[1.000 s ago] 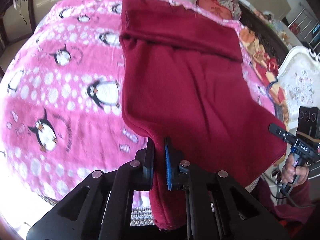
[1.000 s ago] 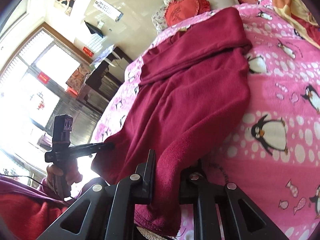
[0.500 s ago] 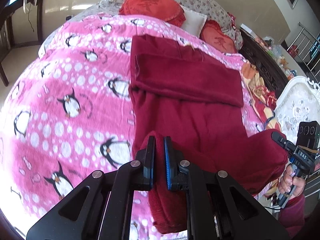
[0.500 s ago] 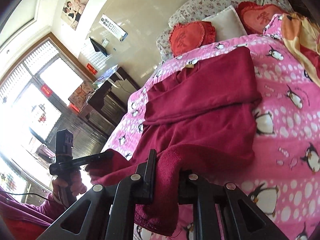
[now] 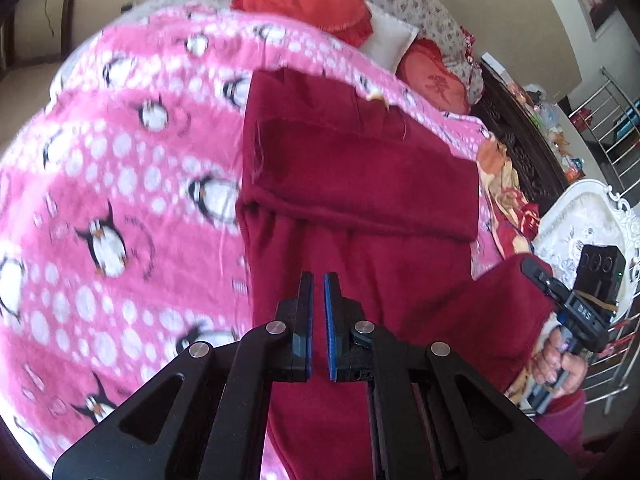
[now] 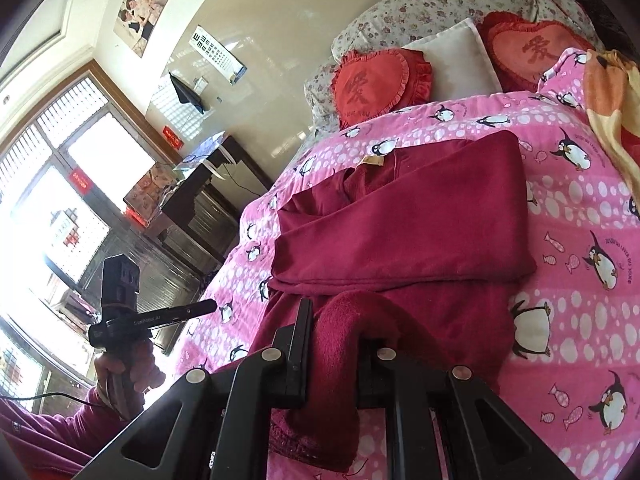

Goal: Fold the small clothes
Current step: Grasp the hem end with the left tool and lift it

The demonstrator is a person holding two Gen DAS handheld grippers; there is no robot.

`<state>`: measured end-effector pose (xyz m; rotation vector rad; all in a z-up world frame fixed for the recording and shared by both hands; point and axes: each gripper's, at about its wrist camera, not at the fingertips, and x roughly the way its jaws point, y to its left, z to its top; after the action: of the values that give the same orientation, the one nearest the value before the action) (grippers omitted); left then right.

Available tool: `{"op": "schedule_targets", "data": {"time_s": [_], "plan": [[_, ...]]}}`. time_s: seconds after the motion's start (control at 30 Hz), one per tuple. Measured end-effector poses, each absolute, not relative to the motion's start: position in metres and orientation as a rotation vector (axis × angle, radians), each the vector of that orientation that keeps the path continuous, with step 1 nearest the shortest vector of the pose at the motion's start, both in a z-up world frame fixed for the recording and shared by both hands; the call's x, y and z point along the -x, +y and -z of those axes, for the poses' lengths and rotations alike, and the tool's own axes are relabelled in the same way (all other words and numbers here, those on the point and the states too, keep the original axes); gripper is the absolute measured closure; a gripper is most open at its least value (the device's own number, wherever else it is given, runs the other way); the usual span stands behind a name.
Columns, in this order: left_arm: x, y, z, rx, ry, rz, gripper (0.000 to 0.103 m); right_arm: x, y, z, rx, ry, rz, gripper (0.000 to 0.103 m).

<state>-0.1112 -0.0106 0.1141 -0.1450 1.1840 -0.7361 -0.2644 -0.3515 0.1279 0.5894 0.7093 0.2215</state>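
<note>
Lifted further off the bed than a moment ago, the near hem of the maroon garment [image 6: 404, 248] now rides up toward its already folded far half, and the bedside pillows have come fuller into sight. That garment lies lengthwise on the pink penguin blanket [image 6: 576, 216], its far end doubled over into a flat band, its near end bunched and raised. In the right wrist view the right gripper [image 6: 340, 320] is clenched on a thick roll of that hem, the cloth humping up between the black fingers and hanging down below them. In the left wrist view the left gripper [image 5: 318, 280] has its blue-lined jaws drawn nearly together with a thin slit between; maroon cloth sits right behind and beneath them, but whether any of it is pinched I cannot tell. Off to the right of that view the right hand [image 5: 560, 364] grips its handle beside a raised corner of the cloth. At the head of the bed sit two red heart cushions [image 6: 376, 84], a white pillow [image 6: 456, 60] between them, against a floral bolster [image 6: 424, 4]. An orange patterned cloth [image 6: 608, 92] lies along the blanket's far right edge.
</note>
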Motion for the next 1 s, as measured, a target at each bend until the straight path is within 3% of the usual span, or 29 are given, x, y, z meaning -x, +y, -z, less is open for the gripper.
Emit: {"op": "schedule_targets", "data": {"time_s": [0.07,0.17,0.23,0.5,0.7,0.73,0.77,0.83,1.0], "plan": [[0.117,-0.002,-0.107,0.153,1.227,0.718,0.090,0.262,-0.352,-0.125,-0.589,0.721,-0.220,0.090],[0.129,0.014,-0.094,0.184,1.295,0.689,0.046,0.263,-0.355,-0.120,-0.603,0.724,-0.217,0.090],[0.139,0.025,-0.084,0.195,1.345,0.678,0.043,0.265,-0.357,-0.119,-0.613,0.723,-0.214,0.090],[0.174,0.033,-0.042,0.314,1.561,0.693,0.043,0.272,-0.365,-0.114,-0.652,0.720,-0.209,0.090],[0.191,0.004,-0.040,0.311,1.585,0.771,0.044,0.277,-0.367,-0.114,-0.654,0.717,-0.210,0.090],[0.192,0.000,-0.041,0.284,1.578,0.786,0.048,0.277,-0.368,-0.114,-0.652,0.718,-0.209,0.090],[0.194,-0.005,-0.046,0.243,1.551,0.799,0.068,0.278,-0.368,-0.115,-0.651,0.717,-0.208,0.090],[0.193,-0.014,-0.057,0.163,1.494,0.827,0.090,0.276,-0.370,-0.115,-0.650,0.716,-0.203,0.090],[0.158,-0.018,-0.097,0.234,1.336,0.863,0.095,0.265,-0.378,-0.123,-0.640,0.705,-0.207,0.090]]}}
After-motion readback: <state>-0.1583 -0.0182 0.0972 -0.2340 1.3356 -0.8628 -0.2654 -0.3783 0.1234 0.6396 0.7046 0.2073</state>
